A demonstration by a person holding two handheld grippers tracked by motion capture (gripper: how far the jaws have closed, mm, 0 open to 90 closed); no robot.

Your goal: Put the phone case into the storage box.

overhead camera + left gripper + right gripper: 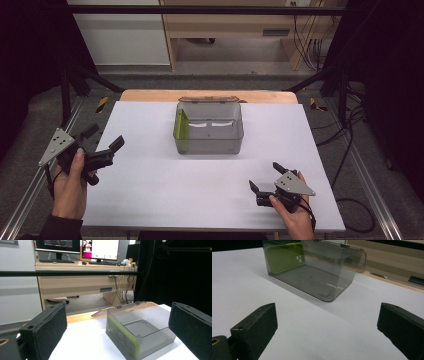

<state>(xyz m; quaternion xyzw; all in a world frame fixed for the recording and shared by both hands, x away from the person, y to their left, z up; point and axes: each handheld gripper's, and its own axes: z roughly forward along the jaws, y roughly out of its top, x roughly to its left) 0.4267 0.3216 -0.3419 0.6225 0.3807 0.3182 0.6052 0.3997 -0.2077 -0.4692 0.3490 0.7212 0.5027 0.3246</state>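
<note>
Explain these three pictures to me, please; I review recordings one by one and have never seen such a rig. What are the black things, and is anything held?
No robot here: a person holds a two-jaw tool in each hand. The high view looks down on a white table, with the left gripper at its left edge and the right gripper near its front right. The other two pictures come from cameras riding on those grippers, so the black blocks at the bottom are each gripper's own jaws. Both stand wide apart, holding nothing. On the table sits a clear smoky box, its hinged lid swung open at the back. Inside, a green phone case leans on edge against one wall.
</note>
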